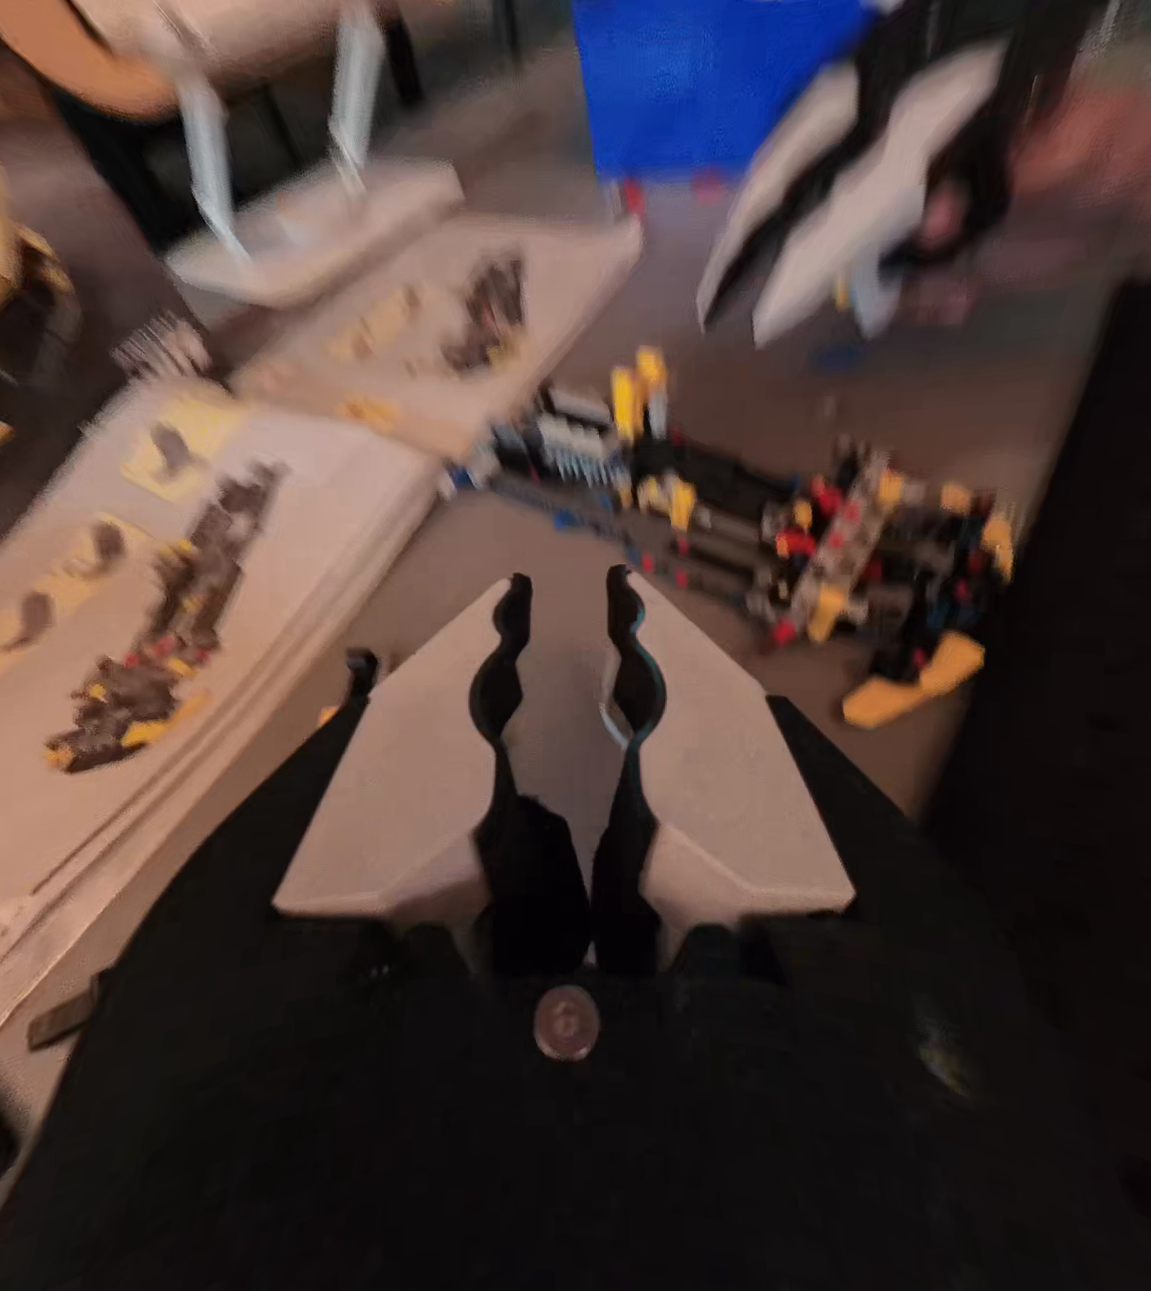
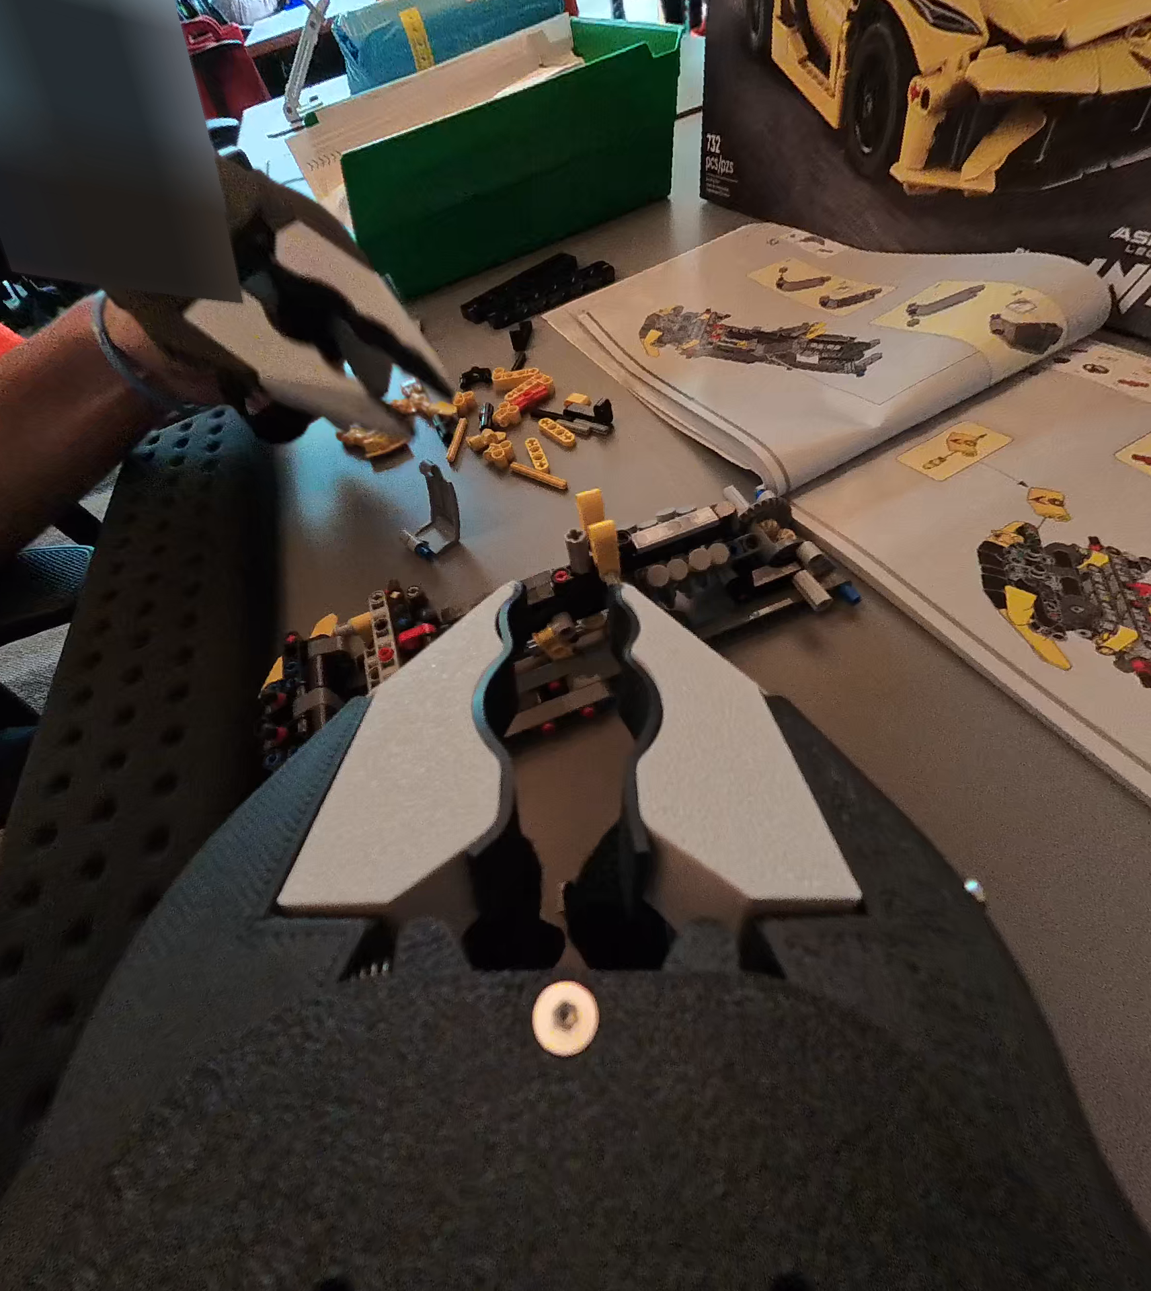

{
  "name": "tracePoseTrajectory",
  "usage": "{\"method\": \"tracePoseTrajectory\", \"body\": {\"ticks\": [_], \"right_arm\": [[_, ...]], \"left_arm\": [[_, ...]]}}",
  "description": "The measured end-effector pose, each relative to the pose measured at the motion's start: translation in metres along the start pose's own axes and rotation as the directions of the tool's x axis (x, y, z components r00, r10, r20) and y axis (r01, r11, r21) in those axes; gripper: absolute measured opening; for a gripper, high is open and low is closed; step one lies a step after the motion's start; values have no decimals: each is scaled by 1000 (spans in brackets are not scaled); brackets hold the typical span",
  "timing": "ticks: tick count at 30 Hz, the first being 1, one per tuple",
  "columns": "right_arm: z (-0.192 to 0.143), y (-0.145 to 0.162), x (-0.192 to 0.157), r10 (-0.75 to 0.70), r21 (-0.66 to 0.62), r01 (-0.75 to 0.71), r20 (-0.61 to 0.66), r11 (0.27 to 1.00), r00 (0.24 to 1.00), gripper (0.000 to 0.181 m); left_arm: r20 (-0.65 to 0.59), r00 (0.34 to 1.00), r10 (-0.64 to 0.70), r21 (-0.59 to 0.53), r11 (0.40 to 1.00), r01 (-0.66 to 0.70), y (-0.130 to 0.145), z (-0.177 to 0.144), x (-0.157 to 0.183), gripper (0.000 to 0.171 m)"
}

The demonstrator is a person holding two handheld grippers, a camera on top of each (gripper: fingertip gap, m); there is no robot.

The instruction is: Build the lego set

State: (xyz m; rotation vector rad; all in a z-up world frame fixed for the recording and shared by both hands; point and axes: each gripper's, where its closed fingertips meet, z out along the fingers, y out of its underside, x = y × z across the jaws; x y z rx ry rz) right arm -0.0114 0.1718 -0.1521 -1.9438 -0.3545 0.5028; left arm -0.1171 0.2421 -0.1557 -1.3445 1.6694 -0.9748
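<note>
Grey-padded right tongs (image 2: 566,594) gape above the lego chassis (image 2: 698,566) mid-desk; left tongs (image 1: 571,580) parted, empty.

Your grey surface (image 2: 908,733) carries the part-built chassis (image 2: 719,559), loose yellow and black pieces (image 2: 524,419), an open instruction booklet (image 2: 838,377), a green bin (image 2: 510,174) and the set's box (image 2: 978,140).

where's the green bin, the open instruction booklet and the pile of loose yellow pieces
green bin (image 2: 510,185): right wrist view, on its front wall
instruction booklet (image 2: 754,391): right wrist view, on its left-hand open page
loose yellow pieces (image 2: 517,426): right wrist view, middle of the pile
</note>
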Motion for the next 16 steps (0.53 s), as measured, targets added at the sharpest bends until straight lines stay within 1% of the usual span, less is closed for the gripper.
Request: {"method": "tracePoseTrajectory", "body": {"ticks": [1, 3, 5, 7, 11, 13, 16], "right_arm": [[0, 1, 1, 5, -5, -5, 2, 1000, 1000, 22], [0, 3, 3, 9, -11, -9, 4, 1000, 1000, 22], [0, 4, 6, 4, -15, -4, -8, 1000, 1000, 22], [0, 4, 8, -8, -24, 8, -23, 1000, 1000, 22], [3, 5, 8, -24, -31, 24, -24, 999, 999, 21], [4, 5, 7, -25, -31, 24, -23, 999, 999, 21], [3, 6, 8, -25, -30, 24, -29, 999, 999, 21]], "left_arm": [[18, 998, -53, 104, 993, 51, -14, -4, -7, 18], [55, 986, -158, 242, 960, 141, -30, -13, -26, 19], [97, 977, -189, 306, 940, 151, -35, -22, -38, 18], [182, 967, -179, 357, 928, 104, -38, -31, -51, 16], [266, 950, -164, 361, 931, 59, -35, -38, -61, 12], [304, 942, -143, 345, 938, 31, -33, -38, -64, 10], [299, 947, -120, 305, 952, 25, -27, -33, -60, 8]]}}
